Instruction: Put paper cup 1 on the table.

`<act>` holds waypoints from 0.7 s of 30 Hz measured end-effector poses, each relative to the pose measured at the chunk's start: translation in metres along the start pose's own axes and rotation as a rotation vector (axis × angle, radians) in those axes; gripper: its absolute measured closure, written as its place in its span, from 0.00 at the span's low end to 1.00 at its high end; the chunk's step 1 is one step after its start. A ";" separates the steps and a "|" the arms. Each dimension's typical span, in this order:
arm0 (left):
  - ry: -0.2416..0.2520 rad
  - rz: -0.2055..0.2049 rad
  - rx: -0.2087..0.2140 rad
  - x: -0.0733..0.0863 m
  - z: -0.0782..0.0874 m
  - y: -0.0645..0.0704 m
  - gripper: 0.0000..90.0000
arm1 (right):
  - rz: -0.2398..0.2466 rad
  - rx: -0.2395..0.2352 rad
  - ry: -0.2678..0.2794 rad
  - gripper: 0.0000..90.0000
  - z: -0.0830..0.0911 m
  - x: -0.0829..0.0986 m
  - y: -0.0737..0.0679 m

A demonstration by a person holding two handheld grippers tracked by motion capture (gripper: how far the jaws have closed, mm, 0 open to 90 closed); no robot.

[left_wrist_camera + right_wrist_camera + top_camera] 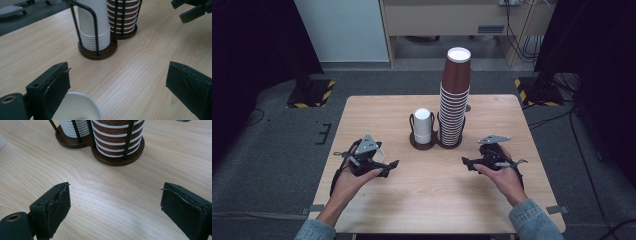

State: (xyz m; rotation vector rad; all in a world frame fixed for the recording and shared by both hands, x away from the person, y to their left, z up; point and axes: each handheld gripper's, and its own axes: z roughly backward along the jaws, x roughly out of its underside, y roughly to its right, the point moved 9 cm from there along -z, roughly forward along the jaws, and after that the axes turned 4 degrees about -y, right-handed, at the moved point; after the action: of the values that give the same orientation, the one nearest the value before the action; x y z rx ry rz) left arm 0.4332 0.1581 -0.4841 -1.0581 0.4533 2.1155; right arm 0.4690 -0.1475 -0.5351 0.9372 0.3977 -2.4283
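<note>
A lone white paper cup (pixel 378 154) stands on the table under my left gripper (pixel 386 166). In the left gripper view the cup's rim (pixel 81 107) sits just inside the left jaw, and the left gripper (pixel 117 77) is open wide around it without touching. My right gripper (pixel 469 164) is held low over bare wood at the right; in its own view the right gripper (pixel 115 197) is open and empty. A short white cup stack (pixel 422 125) and a tall brown cup stack (pixel 455 95) stand in a wire holder (pixel 422 144) at mid-table.
The wooden table (pixel 427 200) has bare wood between and in front of the two hands. The holder's dark base (pixel 117 157) lies just ahead of the right gripper. Grey carpet surrounds the table, with a cabinet and cables at the back.
</note>
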 end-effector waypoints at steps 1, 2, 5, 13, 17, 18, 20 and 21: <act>-0.003 -0.005 0.007 -0.001 -0.003 0.004 0.05 | -0.005 -0.001 0.000 0.10 0.000 0.000 0.000; -0.006 -0.011 0.013 -0.002 -0.006 0.006 0.05 | -0.013 -0.003 -0.003 0.10 0.001 0.000 0.001; -0.019 -0.023 0.028 -0.004 -0.015 0.015 0.05 | -0.007 -0.001 -0.006 0.10 0.003 0.000 0.005; -0.053 -0.043 0.057 -0.001 -0.032 0.031 0.05 | -0.011 0.006 -0.005 0.10 0.006 0.001 0.013; -0.070 -0.048 0.069 0.002 -0.041 0.038 0.05 | -0.016 0.003 -0.010 0.10 0.007 0.003 0.015; -0.074 -0.048 0.070 0.003 -0.042 0.039 0.05 | -0.016 0.003 -0.007 0.10 0.007 0.002 0.016; -0.085 -0.052 0.074 0.004 -0.045 0.042 0.05 | -0.016 0.000 -0.009 0.10 0.008 0.003 0.016; -0.088 -0.053 0.078 0.005 -0.047 0.044 0.05 | -0.022 -0.001 -0.005 0.10 0.009 0.002 0.017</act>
State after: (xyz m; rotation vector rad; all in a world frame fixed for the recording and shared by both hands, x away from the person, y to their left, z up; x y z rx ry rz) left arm 0.4251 0.1030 -0.5168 -0.9191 0.4557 2.0717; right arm 0.4721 -0.1661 -0.5321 0.9305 0.4090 -2.4500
